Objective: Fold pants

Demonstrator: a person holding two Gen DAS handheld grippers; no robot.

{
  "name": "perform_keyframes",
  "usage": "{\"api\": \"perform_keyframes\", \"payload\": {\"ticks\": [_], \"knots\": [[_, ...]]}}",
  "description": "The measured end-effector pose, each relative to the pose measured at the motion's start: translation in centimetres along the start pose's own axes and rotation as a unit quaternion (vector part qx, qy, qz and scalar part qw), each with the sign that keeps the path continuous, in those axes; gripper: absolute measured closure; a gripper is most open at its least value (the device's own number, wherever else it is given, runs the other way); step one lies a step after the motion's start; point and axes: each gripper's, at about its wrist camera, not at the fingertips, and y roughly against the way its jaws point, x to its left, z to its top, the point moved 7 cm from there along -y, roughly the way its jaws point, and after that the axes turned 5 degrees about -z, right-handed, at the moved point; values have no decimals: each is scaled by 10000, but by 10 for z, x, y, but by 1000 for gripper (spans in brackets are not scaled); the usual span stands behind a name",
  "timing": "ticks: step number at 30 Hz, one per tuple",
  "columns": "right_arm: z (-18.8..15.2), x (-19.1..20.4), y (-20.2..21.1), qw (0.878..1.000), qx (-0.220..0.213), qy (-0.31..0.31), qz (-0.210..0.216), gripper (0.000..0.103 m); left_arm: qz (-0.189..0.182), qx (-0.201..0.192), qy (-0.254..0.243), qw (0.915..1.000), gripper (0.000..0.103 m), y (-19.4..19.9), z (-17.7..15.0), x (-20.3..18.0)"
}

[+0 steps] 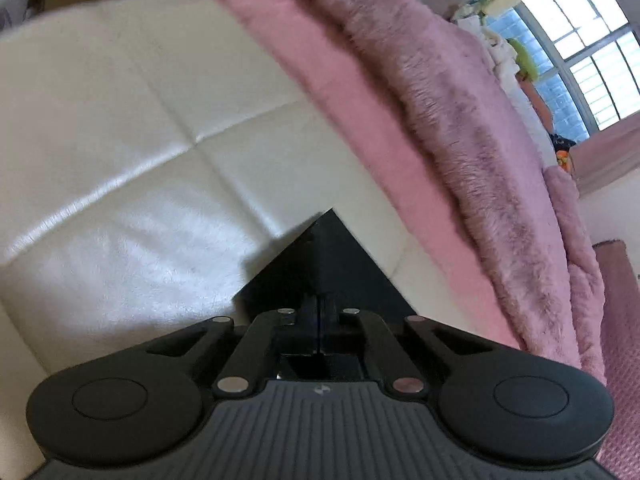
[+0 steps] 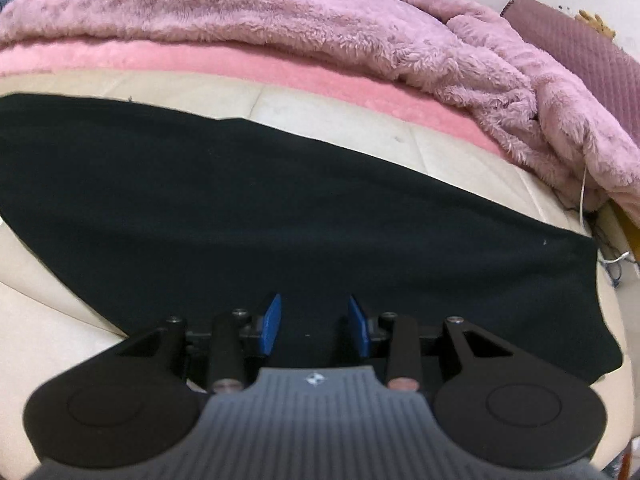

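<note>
Surface: cream leather cushion, stitched seams, glossy; same cushion in R wrist view, lying under the pants.
Backdrop: pink fleece sheet along far edge of cushion, w/ shaggy mauve blanket heaped on it; bright window beyond blanket, upper right of L view.
Blanket, R view: mauve blanket runs across top of frame, pink fleece sheet showing as a strip betw. it and cushion; quilted mauve pillow at far right, behind blanket.
Pants: black pants spread flat on cushion, wide dark band across R view, near side of the pink strip, not touching it. Corner of black pants pokes up as a dark triangle in L view.
Left gripper: fingers pressed together, only a thin line betw. them, clamped on the pants corner, fabric rising from the tips over cushion.
Right gripper: blue pads spread apart, nothing betw. them; sits over near edge of pants. Can't tell if pads touch the cloth.
</note>
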Motion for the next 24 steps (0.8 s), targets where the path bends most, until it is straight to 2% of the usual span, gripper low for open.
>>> {"api": "perform_keyframes", "payload": {"ticks": [4, 6, 8, 9, 11, 13, 18, 22, 24], "knots": [[-3, -8, -8, 9998, 108, -137, -75, 70, 616, 317, -284, 9972, 103, -20, -7, 14], [-3, -11, -10, 9997, 124, -219, -79, 70, 644, 387, -231, 9969, 102, -29, -11, 20], [-2, -13, -10, 9997, 101, -195, -124, 70, 634, 295, -169, 9974, 97, -26, -11, 21], [-2, -13, -10, 9997, 92, -175, -136, 70, 659, 222, -112, 9975, 92, -23, -10, 22], [-3, -13, -10, 9997, 98, -159, -134, 70, 680, 73, 54, 9976, 55, -12, -10, 25], [-2, -15, -12, 9996, 99, -225, -124, 70, 516, -76, 309, 9982, 44, -3, -12, 29], [2, -10, -12, 9991, 37, -408, 54, 70, 107, -18, 737, 9972, 46, -8, -29, 35], [4, -3, -10, 9991, -17, -413, 125, 70, 3, -411, 745, 9964, 46, -17, -33, 29], [4, -1, -8, 9991, -59, -396, 149, 70, 12, -560, 692, 9960, 50, -21, -33, 25]]}}
